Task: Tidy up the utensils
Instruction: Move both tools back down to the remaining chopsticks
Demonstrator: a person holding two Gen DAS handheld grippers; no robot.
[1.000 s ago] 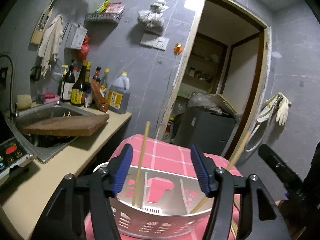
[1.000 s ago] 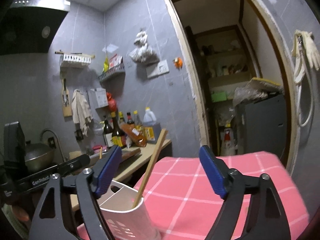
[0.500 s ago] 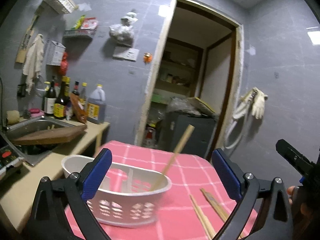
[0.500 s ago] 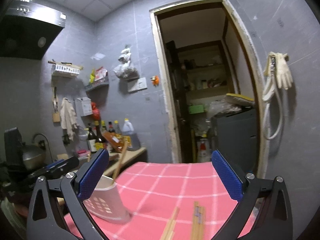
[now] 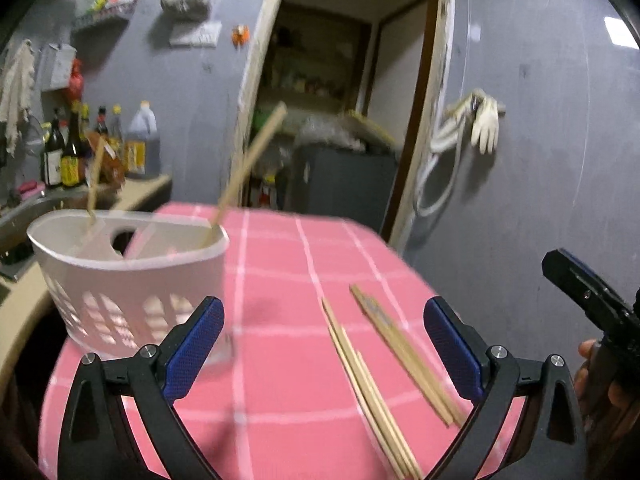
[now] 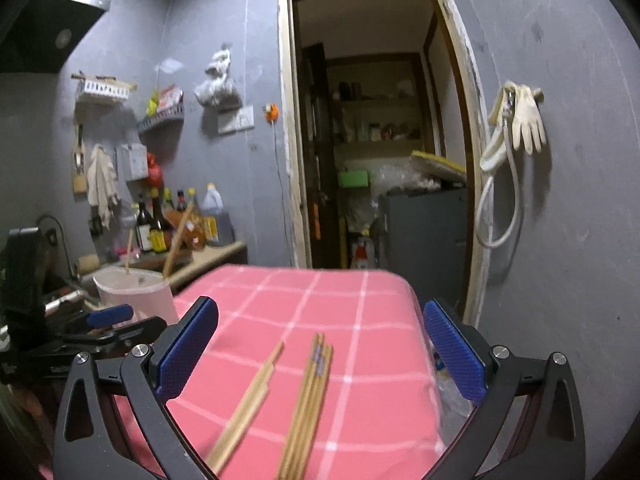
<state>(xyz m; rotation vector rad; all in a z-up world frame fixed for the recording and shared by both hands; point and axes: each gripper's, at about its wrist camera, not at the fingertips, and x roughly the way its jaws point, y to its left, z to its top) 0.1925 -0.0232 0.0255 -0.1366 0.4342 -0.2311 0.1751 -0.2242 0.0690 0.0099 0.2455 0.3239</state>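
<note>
A white perforated utensil basket (image 5: 120, 280) stands at the left of the pink checked table (image 5: 280, 260), with two wooden chopsticks (image 5: 248, 160) leaning in it. Several loose chopsticks (image 5: 372, 380) lie on the cloth to its right. My left gripper (image 5: 324, 348) is open and empty, above the cloth between basket and loose chopsticks. In the right wrist view the loose chopsticks (image 6: 308, 392) lie between the jaws of my right gripper (image 6: 320, 348), which is open and empty; the basket (image 6: 136, 292) is far left. The right gripper also shows in the left wrist view (image 5: 592, 304).
A kitchen counter (image 5: 140, 192) with bottles (image 5: 68, 152) and a sink lies left of the table. A doorway (image 6: 380, 160) with a grey cabinet is behind the table. Gloves and a hose (image 6: 516, 128) hang on the right wall.
Both grippers have pulled back and tilted down from the basket, which has shifted left in view. The loose chopsticks on the cloth now sit between the jaws of each gripper.
</note>
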